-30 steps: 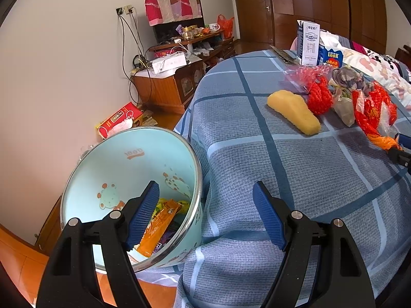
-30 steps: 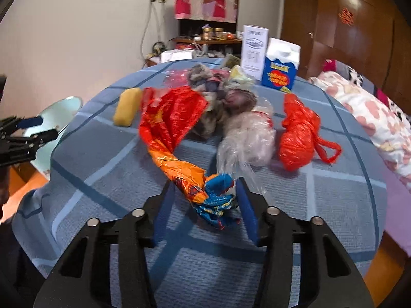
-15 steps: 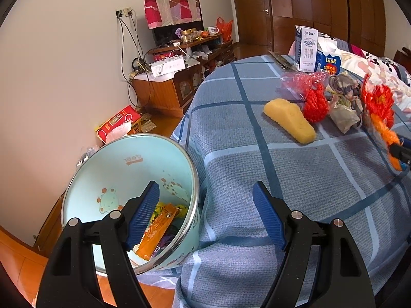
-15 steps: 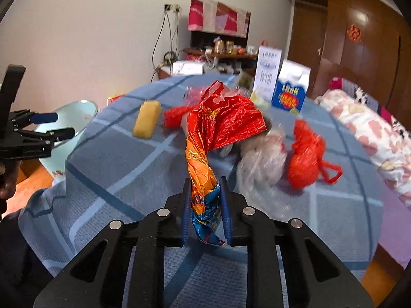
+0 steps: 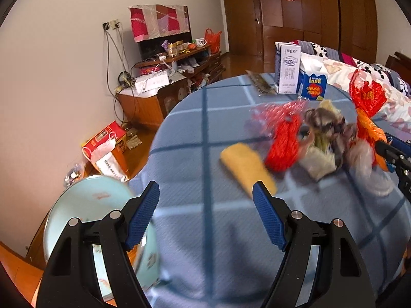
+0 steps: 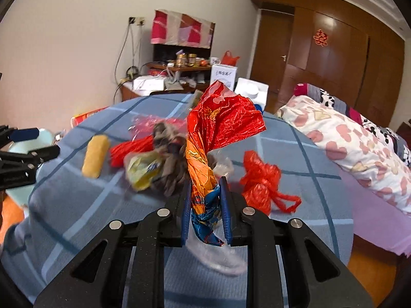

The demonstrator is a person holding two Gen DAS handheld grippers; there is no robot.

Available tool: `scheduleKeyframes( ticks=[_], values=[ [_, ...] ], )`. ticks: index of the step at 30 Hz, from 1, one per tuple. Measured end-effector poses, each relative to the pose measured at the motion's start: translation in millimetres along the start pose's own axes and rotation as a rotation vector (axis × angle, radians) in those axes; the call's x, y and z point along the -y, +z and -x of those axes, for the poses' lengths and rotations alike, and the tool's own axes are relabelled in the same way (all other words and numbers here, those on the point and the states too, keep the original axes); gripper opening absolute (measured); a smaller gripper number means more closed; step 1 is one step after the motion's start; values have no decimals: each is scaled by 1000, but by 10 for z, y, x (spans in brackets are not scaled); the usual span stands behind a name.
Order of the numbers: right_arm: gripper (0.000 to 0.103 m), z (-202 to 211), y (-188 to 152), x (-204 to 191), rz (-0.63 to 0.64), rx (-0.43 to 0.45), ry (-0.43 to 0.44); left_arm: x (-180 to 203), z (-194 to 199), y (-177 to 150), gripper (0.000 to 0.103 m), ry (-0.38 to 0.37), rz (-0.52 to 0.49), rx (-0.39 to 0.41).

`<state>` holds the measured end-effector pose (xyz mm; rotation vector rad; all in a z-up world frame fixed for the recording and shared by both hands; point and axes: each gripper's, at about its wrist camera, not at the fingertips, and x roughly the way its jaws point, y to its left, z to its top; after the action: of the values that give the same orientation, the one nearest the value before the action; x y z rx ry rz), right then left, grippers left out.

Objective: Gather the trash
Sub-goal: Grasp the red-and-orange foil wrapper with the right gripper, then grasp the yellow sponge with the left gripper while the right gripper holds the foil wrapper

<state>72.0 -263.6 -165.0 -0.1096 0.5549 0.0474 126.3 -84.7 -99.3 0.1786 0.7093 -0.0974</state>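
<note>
At the far left, a pale blue bin (image 5: 84, 213) stands on the floor beside the surface (image 5: 205, 154), which wears a blue checked cloth. The left tool (image 5: 205, 200) hovers over the near edge of the surface with its 2 blue pads spread wide and nothing between them.

Further right on the cloth lies a yellow sponge-like block (image 6: 95, 155), then a bunch of red netting (image 6: 128, 151), and just beside that a heap of crumpled wrappers (image 6: 159, 169) in grey, yellow and clear plastic.

The right tool (image 6: 205, 205) has its jaws pressed in on the twisted tail of a red and orange foil wrapper (image 6: 223, 125). They have just been closing, and the wrapper sits pinched between the pads. The wrapper's crinkled red top stands up above the heap, off the cloth.

To the right of it, a knotted red plastic bag (image 6: 259, 179) rests on the surface, apart from the heap. At the back stand 2 cartons: a tall white one (image 5: 287, 71) and a blue one (image 5: 314, 87) just beside it. A bed with a heart-print quilt (image 6: 359, 141) lies past the right edge.
</note>
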Motion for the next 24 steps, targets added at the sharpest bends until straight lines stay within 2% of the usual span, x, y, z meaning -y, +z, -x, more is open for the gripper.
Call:
scheduleKeyframes(
  ticks=[7, 11, 15, 16, 17, 19, 24],
  values=[
    [21, -175, 139, 33, -35, -6, -8, 214, -368, 145, 73, -18, 19, -71],
    [21, -231, 163, 24, -37, -14, 1, 246, -523, 122, 72, -29, 22, -120],
    [21, -231, 173, -3, -35, -14, 10, 270, -585, 76, 59, -55, 20, -143],
    [21, -234, 177, -1, -33, -14, 11, 284, -579, 74, 49, -66, 14, -142],
    [22, -233, 178, -4, -33, -14, 11, 302, -574, 73, 45, -86, 9, -144],
    [22, -234, 178, -7, -32, -15, 12, 353, -580, 77, 25, -112, -1, -149],
    [22, -223, 178, -18, -31, -12, 15, 426, -584, 62, 16, -117, -33, -140]
  ],
)
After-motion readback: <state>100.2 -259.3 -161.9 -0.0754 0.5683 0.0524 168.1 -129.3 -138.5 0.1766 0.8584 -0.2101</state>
